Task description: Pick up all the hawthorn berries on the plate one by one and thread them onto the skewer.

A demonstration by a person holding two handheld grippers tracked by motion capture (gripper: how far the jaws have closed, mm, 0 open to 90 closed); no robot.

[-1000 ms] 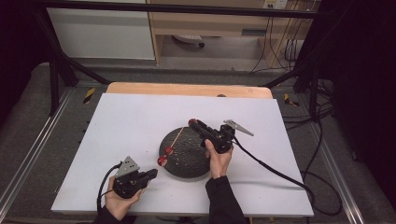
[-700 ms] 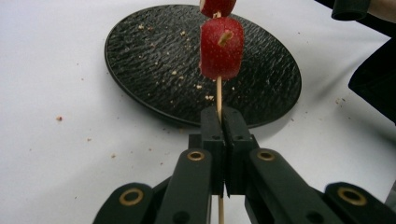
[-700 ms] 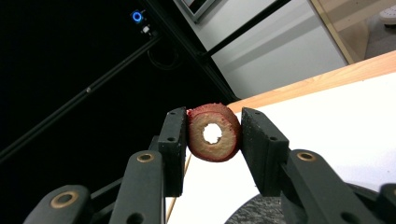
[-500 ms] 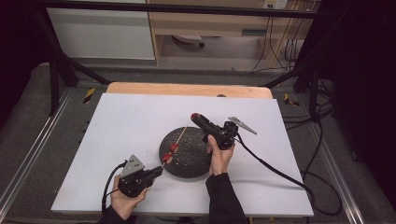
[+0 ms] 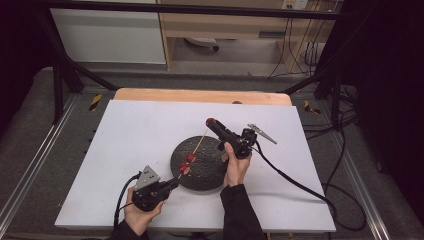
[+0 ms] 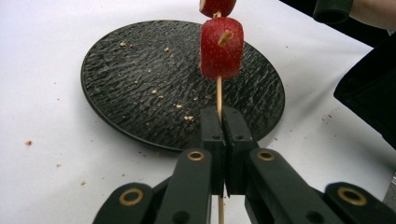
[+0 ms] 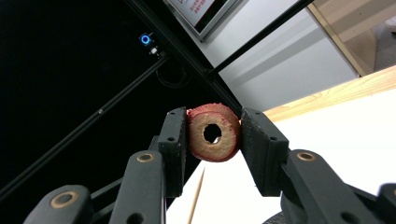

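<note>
High view: your left gripper (image 5: 172,185), near-left by the plate (image 5: 210,176), pinches the near end of the stick (image 5: 196,147). The stick's long line runs up and away to the far right, w/ two red bits (image 5: 188,163) low on it. Your right gripper (image 5: 211,123) pinches a red ring (image 5: 210,121) just past the stick's far tip. So the ring is right at the point & the right hand is the nearer one to that tip. I think your next move is to line the hole up w/ the tip and slide down.

Left gripper view: jaws pressed tight on the stick (image 6: 218,95). A strawberry bit (image 6: 222,47) sits above them, another bit (image 6: 217,6) on top. The black plate (image 6: 140,93) has crumbs on it.

Right gripper view: jaws squeeze the ring (image 7: 214,133) from both sides. It's pale inside, red at the rim, w/ a round hole in the middle. The stick tip (image 7: 197,193) pokes up just under the ring, not in the hole yet.
</note>
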